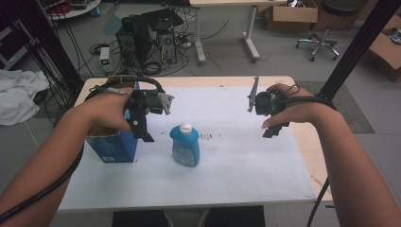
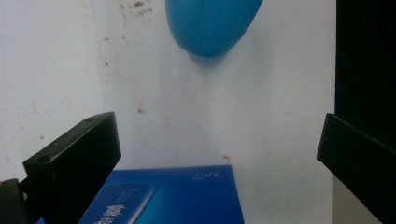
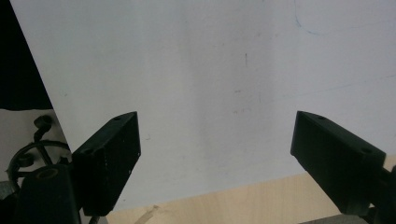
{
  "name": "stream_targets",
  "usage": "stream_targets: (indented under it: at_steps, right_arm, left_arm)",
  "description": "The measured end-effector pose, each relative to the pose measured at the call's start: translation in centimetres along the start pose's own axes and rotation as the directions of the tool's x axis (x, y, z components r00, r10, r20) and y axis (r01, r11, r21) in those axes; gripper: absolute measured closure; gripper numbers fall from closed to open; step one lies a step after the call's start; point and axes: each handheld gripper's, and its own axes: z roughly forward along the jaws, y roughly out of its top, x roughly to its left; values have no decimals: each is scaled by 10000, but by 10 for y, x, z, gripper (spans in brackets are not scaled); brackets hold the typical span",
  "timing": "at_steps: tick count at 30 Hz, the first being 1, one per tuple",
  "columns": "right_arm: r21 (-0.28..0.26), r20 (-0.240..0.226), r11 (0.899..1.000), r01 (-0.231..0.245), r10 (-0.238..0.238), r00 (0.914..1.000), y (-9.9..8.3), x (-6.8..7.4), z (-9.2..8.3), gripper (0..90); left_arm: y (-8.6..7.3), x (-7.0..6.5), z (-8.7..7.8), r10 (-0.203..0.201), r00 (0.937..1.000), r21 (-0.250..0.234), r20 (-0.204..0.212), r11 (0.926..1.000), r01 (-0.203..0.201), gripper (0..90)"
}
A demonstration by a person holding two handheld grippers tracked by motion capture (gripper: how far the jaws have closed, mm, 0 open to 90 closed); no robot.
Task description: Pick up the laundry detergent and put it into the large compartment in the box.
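Both tongs, left and right, held agape.

The left tool looks down with its two black jaws spread wide, nothing between them. Below the gap lies the top of a blue box with white printing, near the left jaw. Farther off, a rounded blue bottle rests on the white sheet covering the desk, which bears small brown specks.
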Motion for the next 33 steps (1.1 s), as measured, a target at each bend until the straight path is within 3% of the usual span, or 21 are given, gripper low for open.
stream_targets:
  at_steps: [7, 17, 26, 33]
  right_arm:
    - [-76, 8, 10000, -59, 59, 10000, -2, 1, 3, 159]
    - [-55, 17, 9998, -199, 199, 9998, -4, -1, 4, 159]
    - [-73, 37, 9997, -217, 217, 9998, -4, -1, 5, 159]
    - [-49, 12, 9998, -197, 197, 9998, -4, -1, 8, 159]
  left_arm:
    - [10, 1, -4, 591, 9983, 3, -2, 9983, -591, 1]
    - [29, 1, -4, 1355, 9908, -4, 45, 9908, -1355, 1]
    - [40, 2, 1, 1691, 9854, -48, 219, 9856, -1691, 1]
    - [47, 3, 6, 1717, 9847, -15, 280, 9851, -1718, 1]
